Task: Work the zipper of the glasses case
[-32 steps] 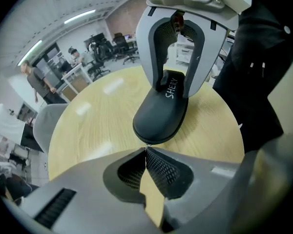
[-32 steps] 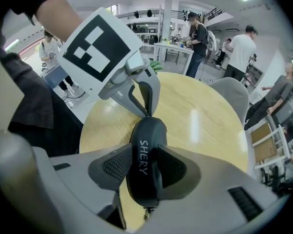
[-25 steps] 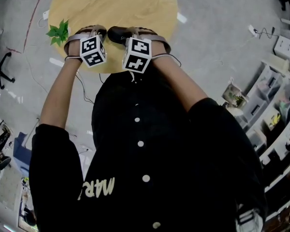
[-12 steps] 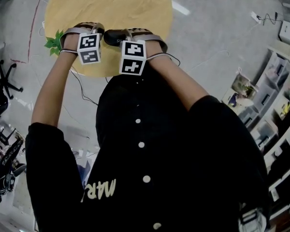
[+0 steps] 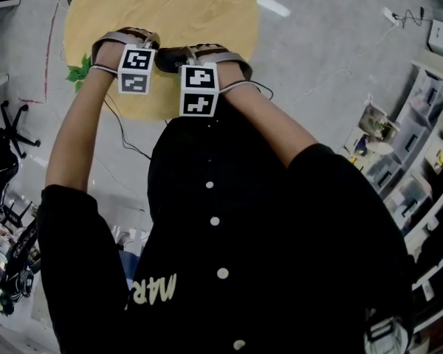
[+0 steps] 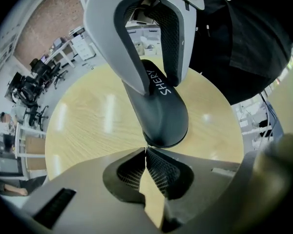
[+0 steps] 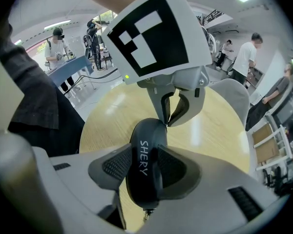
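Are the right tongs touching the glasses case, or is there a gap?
Touching. The right gripper view shows the right tongs closed on the glasses case, both pads pressing its sides.

One person (image 5: 221, 234) is holding two grippers, one left gripper (image 6: 145, 150) and one right gripper (image 7: 144, 165). Each gripper is carrying one cube with black and white squares, so two cubes (image 5: 135, 69) (image 5: 198, 90) are showing. One black case (image 7: 146, 135), one round table (image 5: 192, 13) and one small green plant (image 5: 79, 71) are showing too, and at least three other people (image 7: 245, 52) are standing far back in the room.
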